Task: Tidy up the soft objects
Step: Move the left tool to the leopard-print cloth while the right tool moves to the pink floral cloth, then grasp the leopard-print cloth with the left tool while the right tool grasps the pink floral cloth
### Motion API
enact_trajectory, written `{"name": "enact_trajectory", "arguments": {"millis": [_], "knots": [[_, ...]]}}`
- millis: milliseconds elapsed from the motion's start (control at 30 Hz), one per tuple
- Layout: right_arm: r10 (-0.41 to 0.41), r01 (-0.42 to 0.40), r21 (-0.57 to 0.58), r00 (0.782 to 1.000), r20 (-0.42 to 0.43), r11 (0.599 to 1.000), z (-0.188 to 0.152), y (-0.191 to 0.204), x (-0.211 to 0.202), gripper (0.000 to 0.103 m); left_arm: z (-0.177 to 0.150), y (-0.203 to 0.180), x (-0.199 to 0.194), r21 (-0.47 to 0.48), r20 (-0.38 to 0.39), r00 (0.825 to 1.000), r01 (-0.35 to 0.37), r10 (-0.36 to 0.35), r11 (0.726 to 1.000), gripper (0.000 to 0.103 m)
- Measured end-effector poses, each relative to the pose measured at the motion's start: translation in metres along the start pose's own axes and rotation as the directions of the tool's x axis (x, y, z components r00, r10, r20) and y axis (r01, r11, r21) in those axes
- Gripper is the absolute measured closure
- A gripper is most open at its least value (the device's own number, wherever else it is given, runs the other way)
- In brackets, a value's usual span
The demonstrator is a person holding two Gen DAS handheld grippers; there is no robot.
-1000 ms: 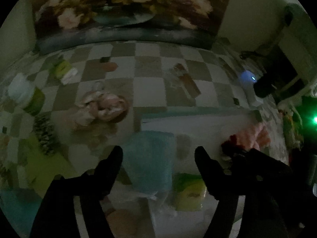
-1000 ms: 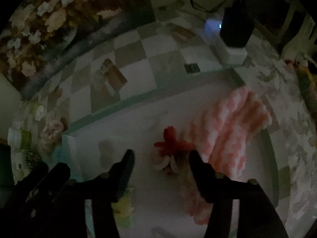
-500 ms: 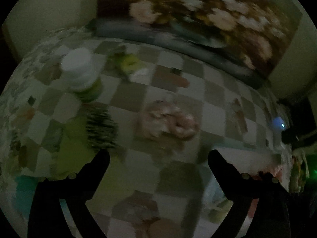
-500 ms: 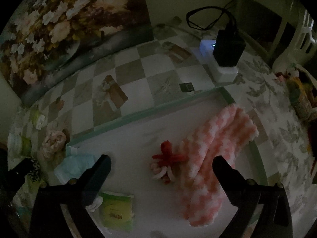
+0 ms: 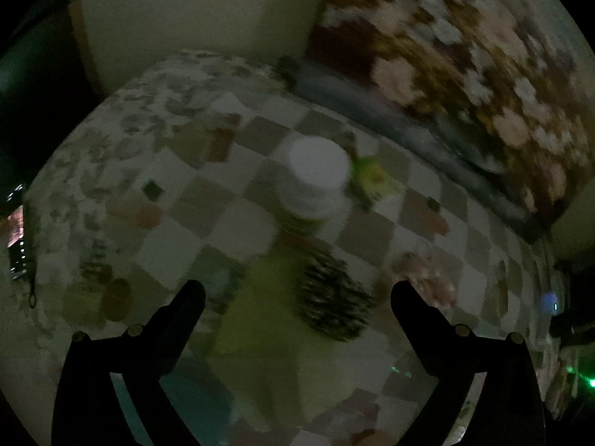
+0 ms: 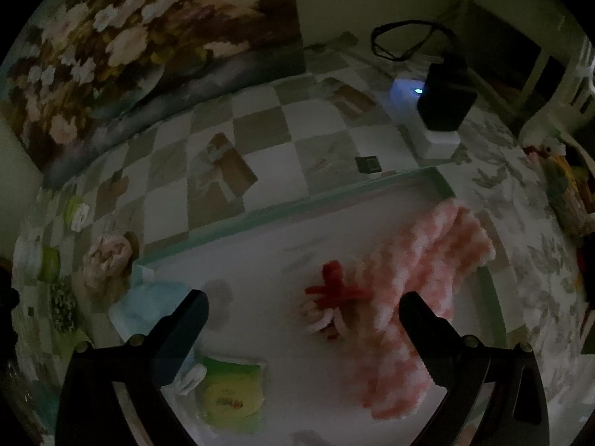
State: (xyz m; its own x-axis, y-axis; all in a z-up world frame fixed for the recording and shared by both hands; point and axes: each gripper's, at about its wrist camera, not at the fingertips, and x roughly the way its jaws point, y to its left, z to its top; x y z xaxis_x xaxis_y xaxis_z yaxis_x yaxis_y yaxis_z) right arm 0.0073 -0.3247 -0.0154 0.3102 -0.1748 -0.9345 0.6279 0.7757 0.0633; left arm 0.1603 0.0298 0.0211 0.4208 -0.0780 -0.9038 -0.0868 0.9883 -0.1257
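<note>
Both tongs gaping wide, nothing in either. Right tongs (image 6: 303, 306) hover over the tray (image 6: 297, 206); pink fuzzy sock (image 6: 420, 297) at 2 o'clock. Left tongs (image 5: 297, 297) over a speckled scrunchie (image 5: 331, 297) on the bench (image 5: 167, 245).

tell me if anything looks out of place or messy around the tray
The blue cloth hangs over the tray's left edge, half in, half out. The pink fluffy cloth sprawls diagonally with its top corner over the right rim. A pink crumpled cloth sits outside on the checked tablecloth.
</note>
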Motion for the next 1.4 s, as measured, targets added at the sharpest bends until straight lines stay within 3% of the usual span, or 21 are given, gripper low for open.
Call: {"name": "enact_trajectory", "arguments": {"millis": [200,433,667,767,867,1400], "knots": [[0.038,-0.037,-0.013,0.999,0.009,0.999,-0.002,0.011,0.000,0.000,0.012,0.048,-0.012,-0.113,0.029,0.999,-0.024,0.027,0.993,0.003],[0.152,-0.145,-0.072,0.984,0.088,0.987,-0.005,0.048,-0.016,0.000,0.017,0.067,-0.009,-0.174,0.028,0.999,-0.024,0.030,0.984,0.003],[0.215,-0.177,-0.231,0.965,0.151,0.957,-0.013,0.105,-0.032,0.000,0.015,0.057,-0.002,-0.133,0.009,1.000,-0.018,0.020,0.991,0.003],[0.201,-0.154,-0.292,0.970,0.137,0.944,-0.013,0.127,-0.028,0.000,0.014,0.049,0.005,-0.116,-0.004,1.000,-0.011,0.011,0.993,0.003],[0.248,-0.192,-0.353,0.962,0.119,0.916,-0.016,0.147,-0.025,0.000,0.012,0.039,0.013,-0.096,-0.019,1.000,-0.005,0.003,0.995,0.003],[0.282,-0.208,-0.398,0.950,0.136,0.894,-0.007,0.181,0.006,0.000,0.012,-0.002,0.045,-0.050,-0.072,0.992,0.101,-0.104,0.994,0.003]]}}
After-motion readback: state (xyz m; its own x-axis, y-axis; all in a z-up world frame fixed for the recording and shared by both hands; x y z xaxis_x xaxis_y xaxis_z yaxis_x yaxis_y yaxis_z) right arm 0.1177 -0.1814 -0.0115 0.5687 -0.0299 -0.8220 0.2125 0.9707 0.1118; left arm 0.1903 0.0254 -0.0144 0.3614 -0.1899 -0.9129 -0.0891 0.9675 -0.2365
